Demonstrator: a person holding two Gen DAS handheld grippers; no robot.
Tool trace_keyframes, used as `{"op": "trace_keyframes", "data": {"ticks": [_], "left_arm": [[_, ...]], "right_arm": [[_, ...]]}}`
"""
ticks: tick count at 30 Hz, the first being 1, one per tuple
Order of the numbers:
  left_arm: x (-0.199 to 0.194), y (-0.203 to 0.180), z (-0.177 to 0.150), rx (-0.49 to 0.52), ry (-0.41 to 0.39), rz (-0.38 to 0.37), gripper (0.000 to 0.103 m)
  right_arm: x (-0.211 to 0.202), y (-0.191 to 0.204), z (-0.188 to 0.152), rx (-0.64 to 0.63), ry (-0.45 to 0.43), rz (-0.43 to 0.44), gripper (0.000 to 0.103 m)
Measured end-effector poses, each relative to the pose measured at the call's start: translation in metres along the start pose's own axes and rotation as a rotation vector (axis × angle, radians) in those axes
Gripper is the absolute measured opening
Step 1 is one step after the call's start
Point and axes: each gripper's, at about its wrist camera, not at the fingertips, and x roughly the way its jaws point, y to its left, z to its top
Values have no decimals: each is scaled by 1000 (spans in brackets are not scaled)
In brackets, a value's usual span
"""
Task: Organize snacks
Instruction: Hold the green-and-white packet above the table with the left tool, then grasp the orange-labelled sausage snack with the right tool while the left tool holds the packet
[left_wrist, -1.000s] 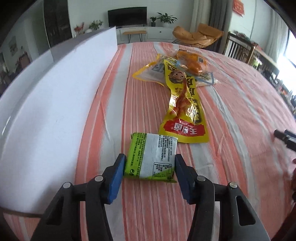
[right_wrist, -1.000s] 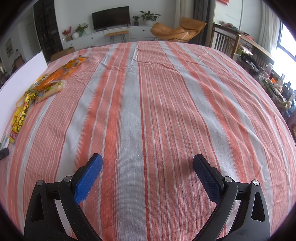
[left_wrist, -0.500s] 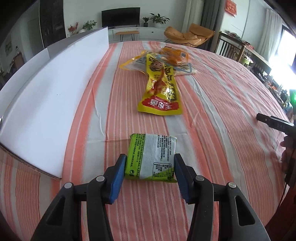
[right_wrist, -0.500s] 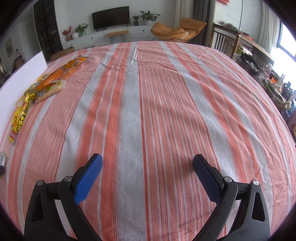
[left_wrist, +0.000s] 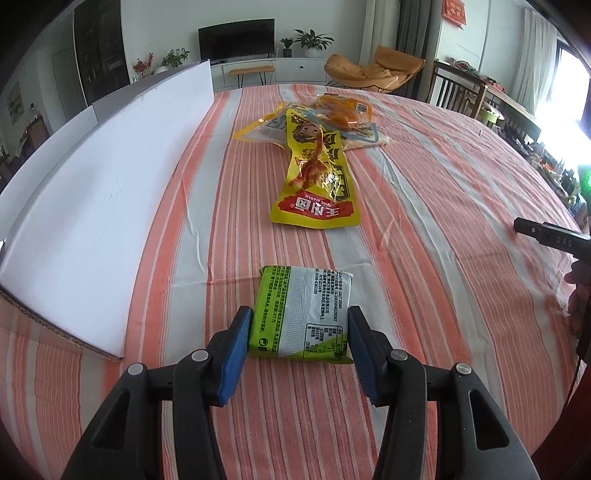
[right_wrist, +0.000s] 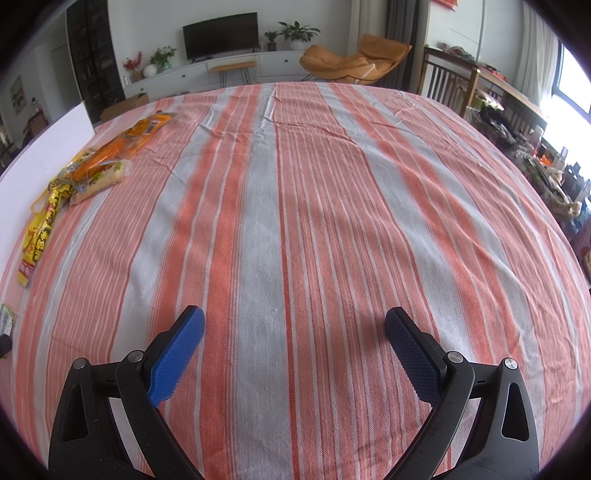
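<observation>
My left gripper (left_wrist: 300, 321) is shut on a green and white snack packet (left_wrist: 303, 314), one blue pad on each side, low over the striped tablecloth (left_wrist: 424, 177). Beyond it lies a long yellow snack bag (left_wrist: 317, 184). Farther back an orange packet (left_wrist: 343, 110) rests on other wrappers. In the right wrist view my right gripper (right_wrist: 293, 325) stands open over bare cloth with nothing between its fingers. The yellow bag (right_wrist: 37, 236) and orange packet (right_wrist: 122, 147) lie far to its left. A corner of the green packet (right_wrist: 5, 321) shows at the left edge.
A large white flat board (left_wrist: 92, 206) with a cardboard edge covers the table's left side. The black tip of the right gripper (left_wrist: 550, 236) and a hand show at the right edge of the left wrist view. Chairs and a side table stand beyond the table.
My left gripper has drawn back with the green packet in it, away from the yellow bag, and the white board's near end has come into view. The right gripper has not moved.
</observation>
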Motion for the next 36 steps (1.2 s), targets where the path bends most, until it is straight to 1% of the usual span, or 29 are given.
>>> {"op": "trace_keyframes", "data": {"ticks": [6, 11, 15, 19, 23, 30, 31, 33, 35, 36], "left_arm": [[-2, 3, -2, -35, -13, -16, 50], [-6, 9, -2, -91, -22, -51, 50], [-20, 13, 1, -121, -60, -80, 50], [-36, 10, 4, -114, -92, -95, 50], [-39, 9, 0, -109, -90, -99, 50], [-34, 15, -13, -115, -66, -89, 50], [-34, 16, -16, -111, -67, -89, 50], [-35, 17, -19, -108, -72, -86, 50], [-33, 20, -20, -113, -68, -92, 50], [-32, 21, -20, -115, -66, -94, 50]], "right_arm": [[0, 0, 0, 0, 0, 0, 99], [0, 0, 0, 0, 0, 0, 99], [0, 0, 0, 0, 0, 0, 99], [0, 0, 0, 0, 0, 0, 99], [0, 0, 0, 0, 0, 0, 99], [-1, -1, 0, 4, -3, -2, 99], [-1, -1, 0, 6, -4, 16, 100], [0, 1, 8, 20, 16, 94, 100], [0, 7, 32, 57, 52, 208, 98], [-2, 13, 51, 77, 48, 257, 98]]}}
